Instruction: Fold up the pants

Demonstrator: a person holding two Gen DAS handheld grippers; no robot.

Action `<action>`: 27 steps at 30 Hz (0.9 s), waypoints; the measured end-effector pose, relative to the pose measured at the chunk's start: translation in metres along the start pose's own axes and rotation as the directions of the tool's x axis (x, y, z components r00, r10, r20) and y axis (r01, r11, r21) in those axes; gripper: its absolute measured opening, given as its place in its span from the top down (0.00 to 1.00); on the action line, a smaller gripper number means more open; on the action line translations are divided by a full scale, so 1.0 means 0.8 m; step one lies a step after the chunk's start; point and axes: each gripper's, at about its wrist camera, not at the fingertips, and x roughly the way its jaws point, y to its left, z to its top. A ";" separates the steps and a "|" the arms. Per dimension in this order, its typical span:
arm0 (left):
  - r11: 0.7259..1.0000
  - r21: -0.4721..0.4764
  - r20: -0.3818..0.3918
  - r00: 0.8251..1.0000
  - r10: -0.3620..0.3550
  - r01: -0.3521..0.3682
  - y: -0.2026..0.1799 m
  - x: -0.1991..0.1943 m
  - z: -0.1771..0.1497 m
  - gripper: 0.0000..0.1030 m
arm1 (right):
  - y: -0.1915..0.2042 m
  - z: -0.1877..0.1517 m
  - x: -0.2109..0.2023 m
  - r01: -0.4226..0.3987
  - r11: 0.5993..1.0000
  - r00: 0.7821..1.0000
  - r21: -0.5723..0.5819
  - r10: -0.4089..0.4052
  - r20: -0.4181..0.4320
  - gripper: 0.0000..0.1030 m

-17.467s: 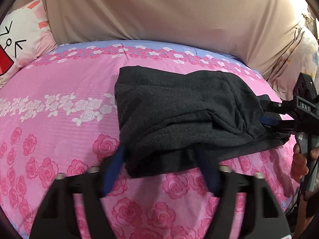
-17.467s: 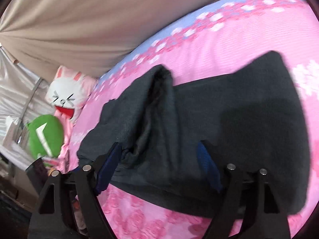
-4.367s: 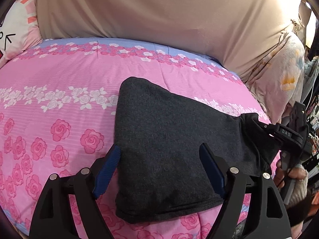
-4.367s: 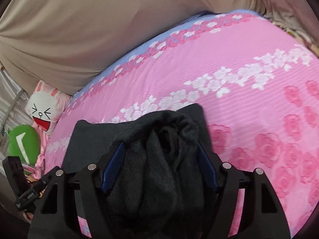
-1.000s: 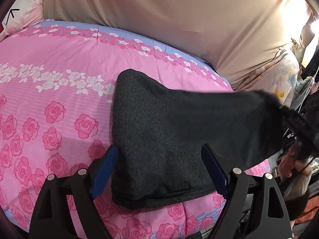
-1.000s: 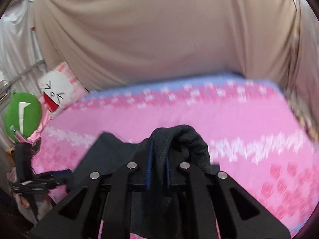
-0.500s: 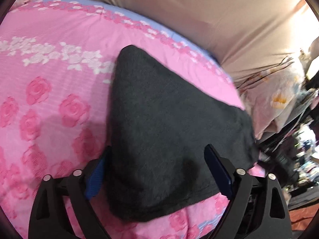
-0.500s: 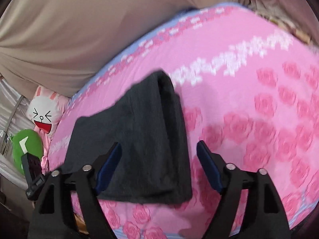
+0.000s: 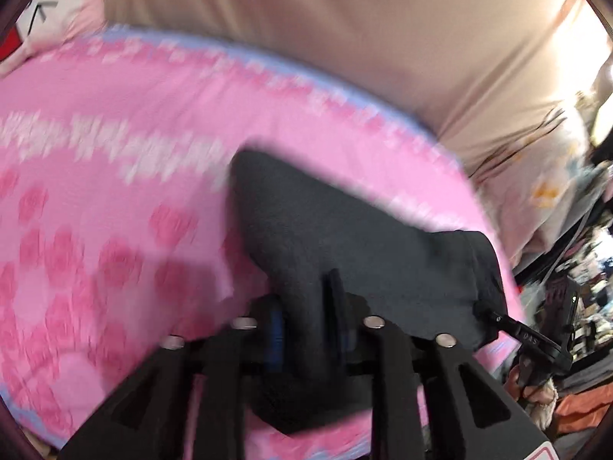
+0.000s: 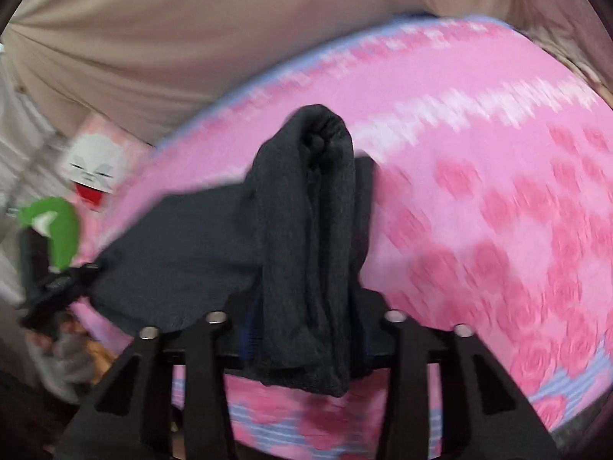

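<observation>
Both grippers (image 9: 310, 322) (image 10: 304, 329) — fingers clamping pants (image 9: 345, 237)

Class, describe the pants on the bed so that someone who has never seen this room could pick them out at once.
Start from the pink rose-print bedsheet below the beige curtain. Near its front edge lie the pants, pinched by the left gripper and right gripper. They are the only dark charcoal knit among pink and pale things.

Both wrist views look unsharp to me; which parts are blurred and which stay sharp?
Left wrist view: the pink bedsheet is smeared by motion, and the pants have soft edges. Right wrist view: the sheet's roses streak, while the bunched pants in the right gripper look fairly sharp. Both views bend strongly at the rim.
</observation>
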 end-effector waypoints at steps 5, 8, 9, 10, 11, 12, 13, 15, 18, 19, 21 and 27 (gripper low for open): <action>1.000 -0.008 0.009 1.000 0.027 -0.027 -0.006 0.015 -0.022 0.29 | 0.007 0.001 0.000 -0.028 0.999 0.999 0.029 0.029 -0.022 0.36; 0.992 0.057 0.010 0.994 0.112 -0.113 -0.030 0.028 -0.023 0.27 | 0.018 0.004 0.009 -0.009 1.000 1.000 -0.004 0.008 -0.012 0.30; 0.989 0.070 0.010 0.992 0.126 -0.126 -0.035 0.032 -0.023 0.27 | 0.023 0.003 0.010 -0.005 1.000 1.000 -0.007 0.005 -0.003 0.27; 0.987 0.082 0.011 0.990 0.137 -0.138 -0.039 0.035 -0.024 0.27 | 0.028 0.004 0.013 -0.004 1.000 1.000 -0.013 0.004 0.007 0.26; 0.987 0.085 0.009 0.990 0.139 -0.139 -0.043 0.036 -0.024 0.27 | 0.032 0.006 0.019 0.003 1.000 1.000 -0.023 -0.003 0.015 0.24; 0.986 0.090 0.008 0.990 0.140 -0.140 -0.046 0.038 -0.024 0.26 | 0.027 -0.001 0.017 0.009 1.000 1.000 -0.030 -0.009 0.020 0.23; 0.985 0.096 0.007 0.990 0.142 -0.142 -0.047 0.040 -0.023 0.26 | 0.029 -0.002 0.017 0.016 0.999 1.000 -0.037 -0.015 0.027 0.23; 0.984 0.102 0.004 0.989 0.148 -0.147 -0.049 0.044 -0.021 0.26 | 0.031 -0.001 0.021 0.021 0.999 0.999 -0.041 -0.019 0.039 0.23; 0.982 0.108 0.005 0.988 0.157 -0.156 -0.053 0.048 -0.018 0.26 | 0.030 0.001 0.023 0.026 0.999 0.998 -0.038 -0.024 0.050 0.29; 0.981 0.108 0.006 0.987 0.160 -0.159 -0.053 0.048 -0.019 0.26 | 0.030 0.001 0.023 0.037 0.999 0.998 -0.040 -0.035 0.052 0.33; 0.980 0.106 0.009 0.986 0.167 -0.167 -0.054 0.050 -0.018 0.26 | 0.026 0.001 0.022 0.029 0.999 0.998 -0.031 -0.028 0.048 0.46; 0.976 0.125 0.008 0.984 0.176 -0.175 -0.062 0.053 -0.016 0.35 | 0.025 0.002 0.020 0.025 0.999 0.999 -0.033 -0.023 0.040 0.55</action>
